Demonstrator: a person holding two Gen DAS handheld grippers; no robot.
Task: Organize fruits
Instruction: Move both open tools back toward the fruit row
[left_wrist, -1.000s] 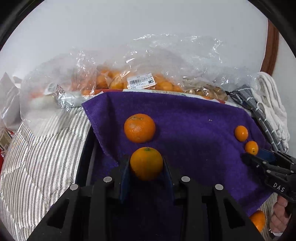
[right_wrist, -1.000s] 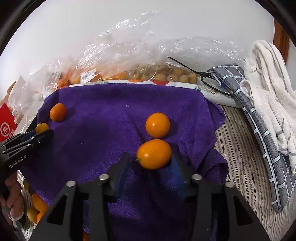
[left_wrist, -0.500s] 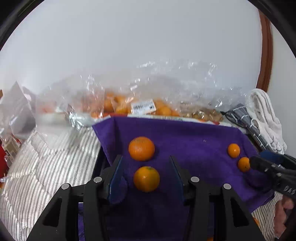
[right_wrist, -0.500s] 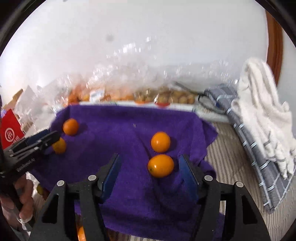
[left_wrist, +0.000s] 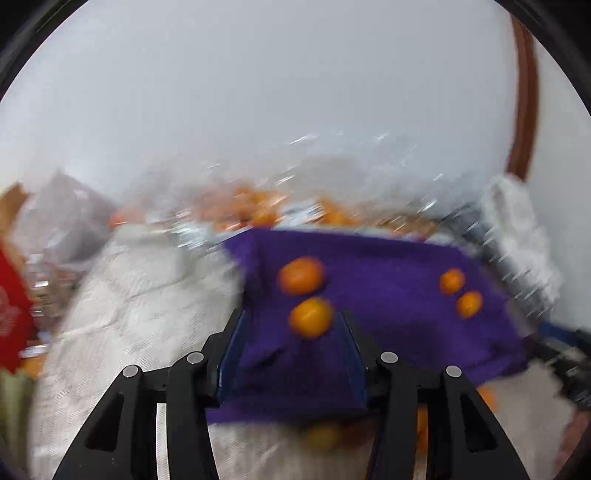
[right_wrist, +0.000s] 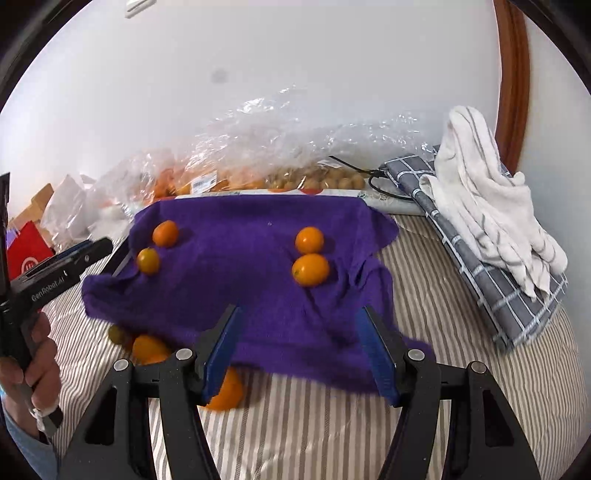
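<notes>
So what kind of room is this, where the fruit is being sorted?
Probably a bedroom at home, not a kitchen. The purple towel with the oranges lies on a striped, quilted bed cover against a plain wall, folded towels are piled at one side, and shopping bags of fruit sit behind.

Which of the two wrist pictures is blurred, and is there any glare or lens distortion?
Left wrist view: heavy motion blur smears the purple towel and the round orange fruits. Right wrist view: sharp; glare glints on the clear plastic bags by the wall. Both views: fisheye bending, with dark corners around the round image.
</notes>
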